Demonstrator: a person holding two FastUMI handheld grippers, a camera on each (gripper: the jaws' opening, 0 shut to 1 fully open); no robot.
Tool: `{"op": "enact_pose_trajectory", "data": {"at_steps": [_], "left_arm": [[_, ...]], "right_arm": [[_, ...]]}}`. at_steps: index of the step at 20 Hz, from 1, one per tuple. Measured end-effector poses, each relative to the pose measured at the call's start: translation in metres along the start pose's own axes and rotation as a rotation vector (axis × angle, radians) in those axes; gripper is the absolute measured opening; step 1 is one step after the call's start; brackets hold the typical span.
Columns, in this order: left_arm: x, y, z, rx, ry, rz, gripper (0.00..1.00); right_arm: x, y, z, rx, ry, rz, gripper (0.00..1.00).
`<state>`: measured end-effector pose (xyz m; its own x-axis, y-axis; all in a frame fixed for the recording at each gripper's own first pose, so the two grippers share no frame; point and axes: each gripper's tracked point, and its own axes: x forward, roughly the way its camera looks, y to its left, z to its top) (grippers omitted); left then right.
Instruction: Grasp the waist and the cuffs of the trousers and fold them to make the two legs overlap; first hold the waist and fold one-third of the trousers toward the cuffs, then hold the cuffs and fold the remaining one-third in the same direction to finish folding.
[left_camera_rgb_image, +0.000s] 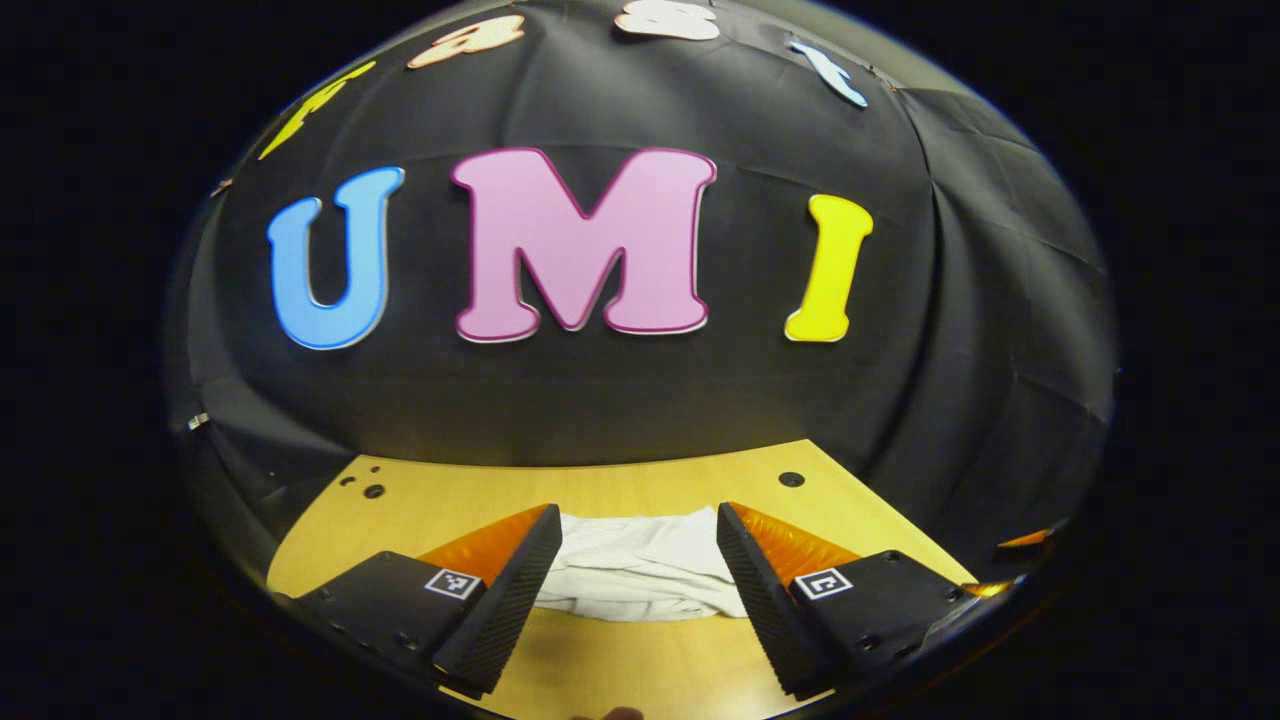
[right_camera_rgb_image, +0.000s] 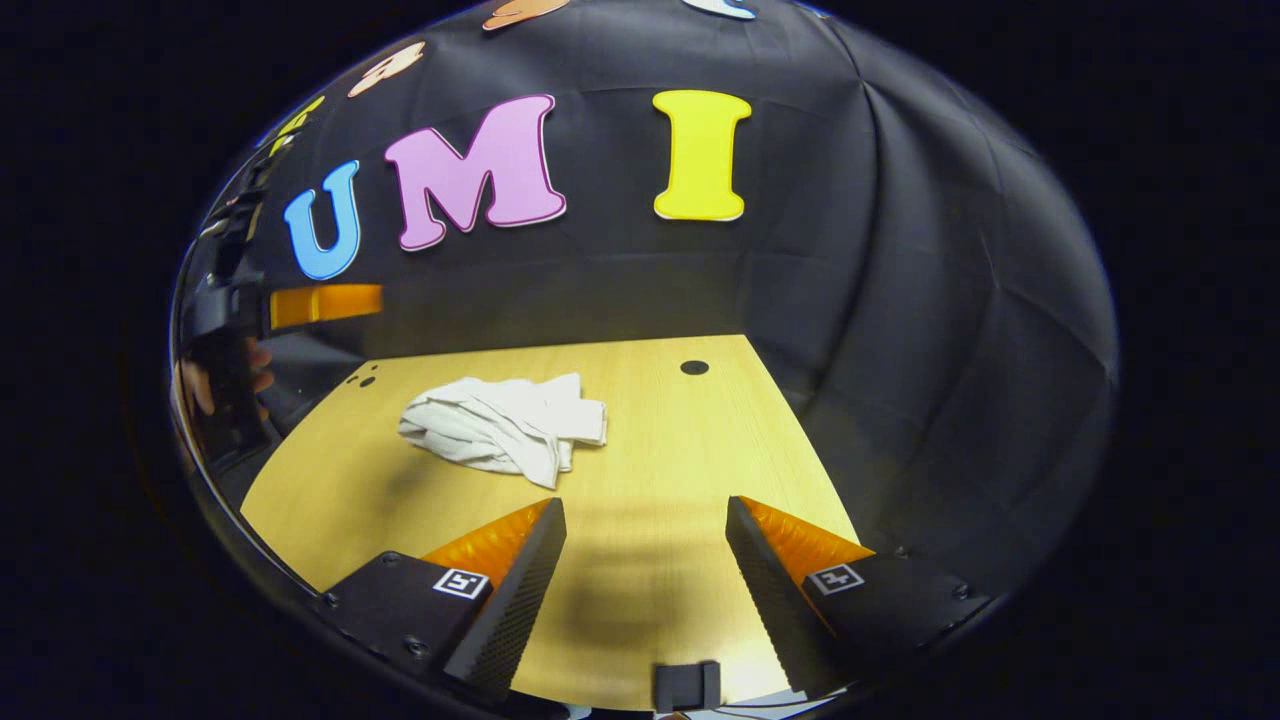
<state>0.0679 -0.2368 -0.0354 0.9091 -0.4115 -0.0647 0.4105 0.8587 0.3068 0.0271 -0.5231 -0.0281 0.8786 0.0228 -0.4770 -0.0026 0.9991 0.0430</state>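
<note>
Here, left gripper view: left gripper (left_camera_rgb_image: 628, 590) w/ fingers wide apart, holding nothing; square marker tags on both, unreadable. White trousers (left_camera_rgb_image: 640, 565), bunched, lie on wooden table (left_camera_rgb_image: 640, 485) between the fingers, edges hidden behind them. Right gripper view: right gripper (right_camera_rgb_image: 645, 585) spread apart, empty; trousers (right_camera_rgb_image: 505, 425) crumpled far left on table (right_camera_rgb_image: 680, 440), well apart. Left gripper (right_camera_rgb_image: 320, 303) at far left, partly cut off; state unclear there.
</note>
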Motion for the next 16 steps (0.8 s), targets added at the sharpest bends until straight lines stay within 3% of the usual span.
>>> {"op": "enact_pose_trajectory", "data": {"at_steps": [8, 14, 15, 16], "left_arm": [[-0.104, 0.103, -0.029, -0.049, -0.034, 0.112, 0.98], [-0.162, 0.150, -0.073, -0.152, -0.021, 0.185, 0.97], [-0.169, 0.154, -0.082, -0.162, -0.017, 0.190, 0.92], [-0.177, 0.156, -0.091, -0.168, -0.006, 0.194, 0.96]], "right_arm": [[-0.043, 0.071, 0.022, 0.015, -0.089, -0.007, 0.99], [-0.080, 0.121, 0.013, 0.045, -0.136, 0.005, 0.99], [-0.084, 0.128, 0.010, 0.053, -0.144, 0.012, 0.99], [-0.088, 0.135, 0.003, 0.055, -0.141, 0.015, 0.99]]}}
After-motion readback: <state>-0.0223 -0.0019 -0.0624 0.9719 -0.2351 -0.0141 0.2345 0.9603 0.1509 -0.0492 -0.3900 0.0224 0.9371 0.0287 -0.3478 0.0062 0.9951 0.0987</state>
